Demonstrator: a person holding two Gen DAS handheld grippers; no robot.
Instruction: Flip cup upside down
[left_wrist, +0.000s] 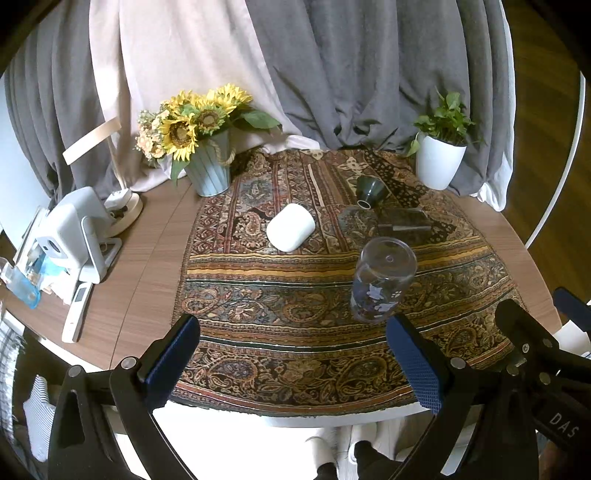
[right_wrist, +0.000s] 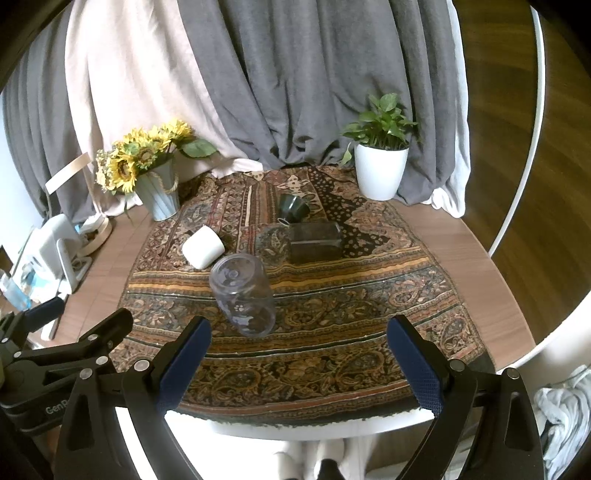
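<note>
A clear plastic cup with a cartoon print stands base up on the patterned cloth; it also shows in the right wrist view. A white cup stands base up behind it, also in the right wrist view. A dark green cup lies on its side further back, also in the right wrist view. My left gripper is open and empty, near the table's front edge. My right gripper is open and empty, just in front of the clear cup.
A sunflower bucket stands at the back left and a white potted plant at the back right. A dark flat box lies on the cloth. White devices and a remote sit at the left.
</note>
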